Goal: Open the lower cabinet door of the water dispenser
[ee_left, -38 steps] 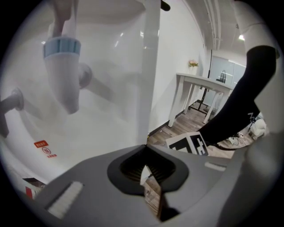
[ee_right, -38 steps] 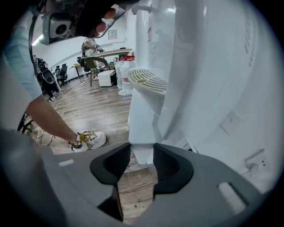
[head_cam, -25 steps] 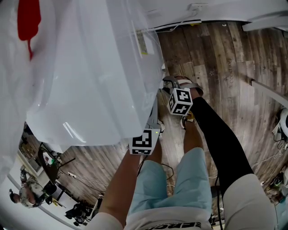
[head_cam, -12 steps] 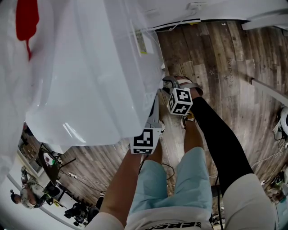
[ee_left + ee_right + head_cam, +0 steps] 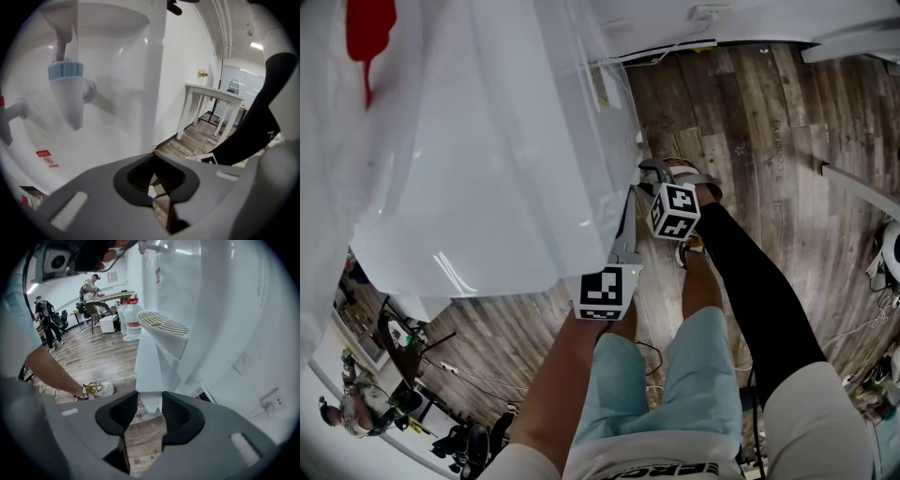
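The white water dispenser [image 5: 487,141] fills the upper left of the head view, with its red tap [image 5: 370,28] at the top. In the right gripper view its lower cabinet door [image 5: 149,376] runs down from the drip tray [image 5: 164,324] as a narrow white panel. My right gripper [image 5: 150,411] is shut on that door's edge, a pad pressed against each side. In the head view the right gripper [image 5: 652,183] sits beside the dispenser's front corner. My left gripper [image 5: 152,180] is shut with nothing held, below the blue tap [image 5: 65,75], close to the dispenser front [image 5: 112,140].
Wooden floor lies all around. My legs and a white shoe [image 5: 96,390] stand right behind the grippers. A white table [image 5: 213,96] stands off to the right, water bottles [image 5: 131,315] and people [image 5: 47,315] farther back. A wall socket [image 5: 272,401] and cables [image 5: 881,309] are nearby.
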Demonstrator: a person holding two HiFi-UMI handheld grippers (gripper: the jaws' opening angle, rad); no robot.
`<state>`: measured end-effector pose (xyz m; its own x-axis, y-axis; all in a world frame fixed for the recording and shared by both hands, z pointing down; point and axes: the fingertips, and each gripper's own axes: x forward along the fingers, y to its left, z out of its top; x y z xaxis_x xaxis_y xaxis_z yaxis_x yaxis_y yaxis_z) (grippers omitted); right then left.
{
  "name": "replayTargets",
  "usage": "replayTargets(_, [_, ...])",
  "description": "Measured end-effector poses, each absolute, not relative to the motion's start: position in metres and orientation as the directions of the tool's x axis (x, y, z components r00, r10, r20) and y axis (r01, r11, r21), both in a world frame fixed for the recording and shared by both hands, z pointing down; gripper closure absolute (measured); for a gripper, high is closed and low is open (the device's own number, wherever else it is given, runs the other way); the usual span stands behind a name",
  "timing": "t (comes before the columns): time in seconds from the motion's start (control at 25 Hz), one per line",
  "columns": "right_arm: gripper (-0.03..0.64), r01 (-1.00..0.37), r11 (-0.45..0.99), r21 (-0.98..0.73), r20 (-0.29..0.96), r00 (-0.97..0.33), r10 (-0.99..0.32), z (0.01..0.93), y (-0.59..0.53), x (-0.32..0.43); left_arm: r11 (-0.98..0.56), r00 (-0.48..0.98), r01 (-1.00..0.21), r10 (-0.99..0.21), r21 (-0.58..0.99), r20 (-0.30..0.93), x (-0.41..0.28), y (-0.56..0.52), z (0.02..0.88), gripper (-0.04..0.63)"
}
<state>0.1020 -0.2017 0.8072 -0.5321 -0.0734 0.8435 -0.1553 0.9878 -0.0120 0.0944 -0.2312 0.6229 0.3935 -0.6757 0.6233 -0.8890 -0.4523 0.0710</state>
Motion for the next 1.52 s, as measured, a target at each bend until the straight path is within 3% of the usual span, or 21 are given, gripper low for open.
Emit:
replayTargets(1.04, [0.456, -0.372, 0.928, -0.014, 0.890, -0.428, -0.158, 0.809, -0.158, 0.094, -0.537, 0.513, -0.837, -0.707, 0.103, 0.486, 0.066, -0.205, 0.580, 0.540])
replayTargets(1.52, [0.456, -0.417, 0.908, -0.047, 0.888, -0.434, -0.153, 0.809, -0.132, 0.090, -0.471, 0.464, -0.877, -0.782, 0.093, 0.417, 0.051, -0.187, 0.565, 0.540])
